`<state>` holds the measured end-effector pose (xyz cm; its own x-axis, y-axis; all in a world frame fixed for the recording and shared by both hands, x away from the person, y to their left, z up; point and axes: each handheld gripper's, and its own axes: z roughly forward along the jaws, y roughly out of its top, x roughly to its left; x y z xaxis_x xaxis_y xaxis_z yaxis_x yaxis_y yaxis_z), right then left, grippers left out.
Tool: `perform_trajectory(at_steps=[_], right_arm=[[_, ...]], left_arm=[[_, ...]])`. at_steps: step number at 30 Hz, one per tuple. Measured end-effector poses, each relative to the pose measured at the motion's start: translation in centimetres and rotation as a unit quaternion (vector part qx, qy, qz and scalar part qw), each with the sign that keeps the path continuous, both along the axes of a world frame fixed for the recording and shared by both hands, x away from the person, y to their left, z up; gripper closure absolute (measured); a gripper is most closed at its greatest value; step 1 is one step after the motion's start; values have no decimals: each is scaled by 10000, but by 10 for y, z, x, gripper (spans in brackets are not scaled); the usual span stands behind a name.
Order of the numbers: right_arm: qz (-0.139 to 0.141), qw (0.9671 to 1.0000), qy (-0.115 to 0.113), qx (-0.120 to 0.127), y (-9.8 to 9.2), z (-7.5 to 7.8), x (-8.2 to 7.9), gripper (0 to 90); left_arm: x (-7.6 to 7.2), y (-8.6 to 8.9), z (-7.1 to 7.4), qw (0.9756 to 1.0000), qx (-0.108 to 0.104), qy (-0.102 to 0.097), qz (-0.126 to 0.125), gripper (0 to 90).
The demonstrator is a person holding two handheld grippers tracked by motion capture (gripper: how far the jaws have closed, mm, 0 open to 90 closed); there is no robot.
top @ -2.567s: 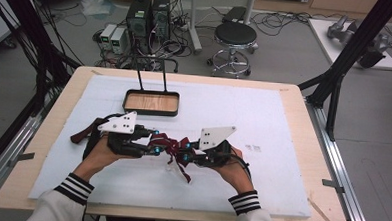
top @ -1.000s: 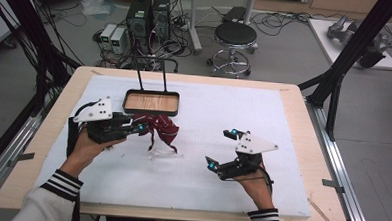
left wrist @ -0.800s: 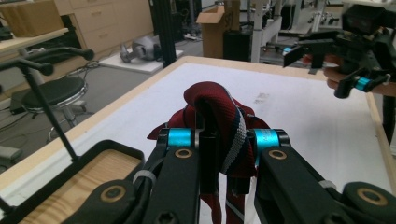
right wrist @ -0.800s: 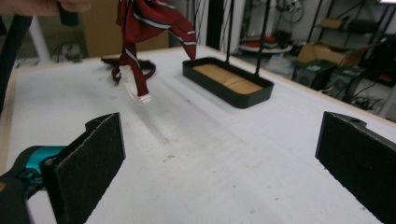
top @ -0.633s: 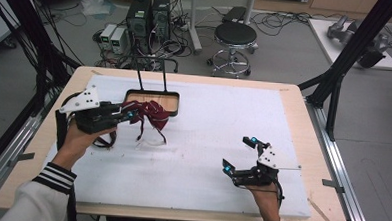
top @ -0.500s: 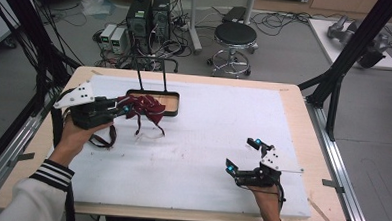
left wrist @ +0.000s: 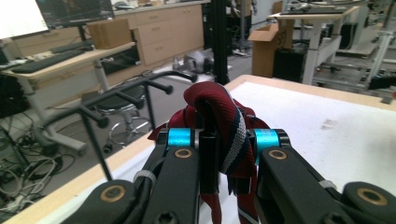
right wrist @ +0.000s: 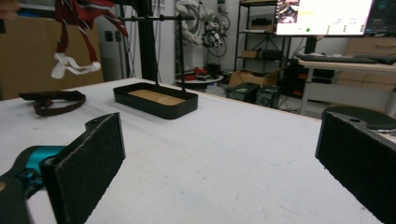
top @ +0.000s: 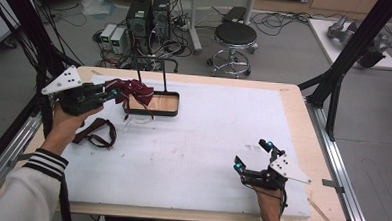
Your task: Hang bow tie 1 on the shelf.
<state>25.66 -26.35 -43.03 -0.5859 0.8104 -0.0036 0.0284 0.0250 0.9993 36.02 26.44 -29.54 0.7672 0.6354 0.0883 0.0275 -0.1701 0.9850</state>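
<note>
White padding [top: 202, 146] covers the table in the high view, where a dark red striped tie [top: 135, 90] is held up by the left gripper [top: 107, 92] beside the black stand [top: 152, 102]. Closed jaws are seen clamping its folds [left wrist: 219, 126] in the left gripper view. Wide, empty jaws are shown for the right gripper [right wrist: 219, 163].

High view looks down over the table [top: 207, 141]; both tongs views skim it, sharing the tray [top: 159, 105].
</note>
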Motion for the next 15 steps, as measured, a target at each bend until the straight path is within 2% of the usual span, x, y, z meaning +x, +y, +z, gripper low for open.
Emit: perform_trajectory(at_steps=[5, 7, 9, 15], right_arm=[[-140, 9999, -21, -88, 1, -8, 1, 5], [-159, 9999, -10, -61, 1, -9, 1, 5], [-215, 9998, -2, 25, -1, -12, 2, 5], [-328, 9994, -44, -32, -2, -17, 2, 5]], left_arm=[[7, 10, 8, 9997, -32, -82, 249, 846], [10, 16, 11, 9992, -107, -130, 354, 846], [14, 21, 14, 9988, -96, -137, 461, 846], [26, 30, 19, 9974, -93, -145, 703, 846]])
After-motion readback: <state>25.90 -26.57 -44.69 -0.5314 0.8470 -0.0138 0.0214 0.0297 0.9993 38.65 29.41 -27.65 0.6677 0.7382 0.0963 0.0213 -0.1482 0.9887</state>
